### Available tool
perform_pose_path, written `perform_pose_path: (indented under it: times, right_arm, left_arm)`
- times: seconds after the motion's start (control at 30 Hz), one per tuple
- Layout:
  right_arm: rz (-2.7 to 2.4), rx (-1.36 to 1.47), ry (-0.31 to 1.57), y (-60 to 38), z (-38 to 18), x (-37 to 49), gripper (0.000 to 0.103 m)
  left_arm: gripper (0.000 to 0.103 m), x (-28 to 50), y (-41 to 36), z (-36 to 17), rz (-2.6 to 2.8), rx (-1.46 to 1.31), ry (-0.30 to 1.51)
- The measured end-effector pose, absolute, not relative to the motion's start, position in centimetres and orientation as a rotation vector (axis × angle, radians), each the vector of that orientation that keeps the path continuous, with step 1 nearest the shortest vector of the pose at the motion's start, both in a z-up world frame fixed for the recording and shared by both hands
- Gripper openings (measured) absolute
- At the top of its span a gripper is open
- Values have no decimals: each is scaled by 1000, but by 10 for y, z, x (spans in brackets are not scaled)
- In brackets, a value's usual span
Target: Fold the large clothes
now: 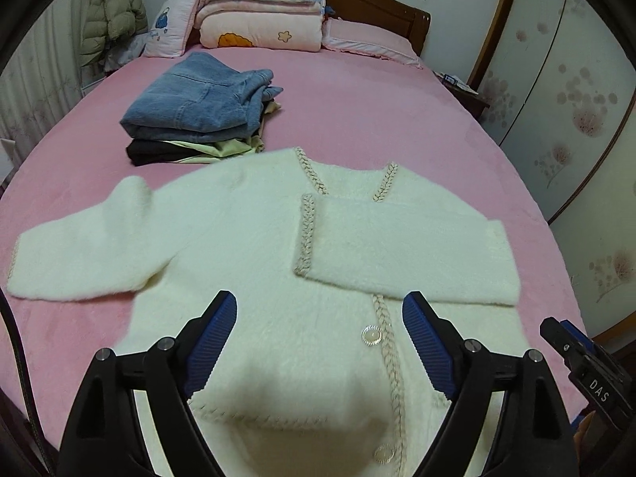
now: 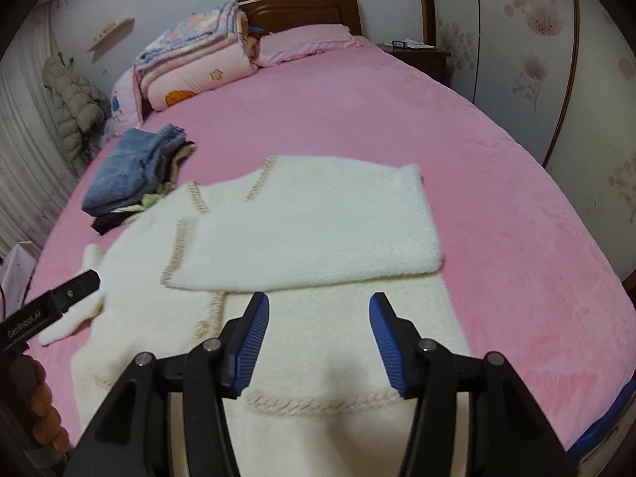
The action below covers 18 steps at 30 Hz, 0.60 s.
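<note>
A fluffy cream cardigan (image 1: 254, 246) with braided trim and pearly buttons lies face up on the pink bed (image 1: 357, 111). Its right sleeve (image 1: 405, 250) is folded across the chest, and its left sleeve (image 1: 79, 254) stretches out flat to the side. My left gripper (image 1: 320, 310) hovers above the lower front of the cardigan, open, with nothing between its blue pads. My right gripper (image 2: 320, 312) hangs open over the cardigan (image 2: 310, 214) just below the folded sleeve, also holding nothing. The left gripper's finger (image 2: 75, 288) shows at the left edge of the right wrist view.
A pile of folded clothes topped by blue jeans (image 1: 198, 99) sits further up the bed. Folded quilts (image 1: 262, 12) and pillows lie against the wooden headboard (image 1: 377, 4). A puffy coat (image 1: 111, 8) hangs at the left, and a nightstand (image 2: 417, 53) stands by the wardrobe.
</note>
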State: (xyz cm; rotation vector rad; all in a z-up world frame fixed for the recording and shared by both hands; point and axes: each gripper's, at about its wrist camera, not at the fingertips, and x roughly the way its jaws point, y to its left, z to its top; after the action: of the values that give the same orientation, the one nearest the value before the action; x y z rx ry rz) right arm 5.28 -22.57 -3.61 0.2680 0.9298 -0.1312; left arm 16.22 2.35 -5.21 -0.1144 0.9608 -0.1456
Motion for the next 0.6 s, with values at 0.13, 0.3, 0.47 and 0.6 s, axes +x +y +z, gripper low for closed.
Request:
perform_pose_path:
  times: [0.13,0.3,0.47,0.6]
  right_arm:
    - [-101,277,913,-202,-16,39,53]
    - [-34,219,884,-158,3,33,53]
    - [32,143,837,-99,15,37,53]
    - [70,72,813,-51,16,47,53]
  left_arm:
    - [85,138,51,-34,-123,-114,938]
    - [86,116,98,-18,-63,-152,920]
    - [86,104,173,-21,44,-201,911]
    - [86,104,240,-42,166,-239,918]
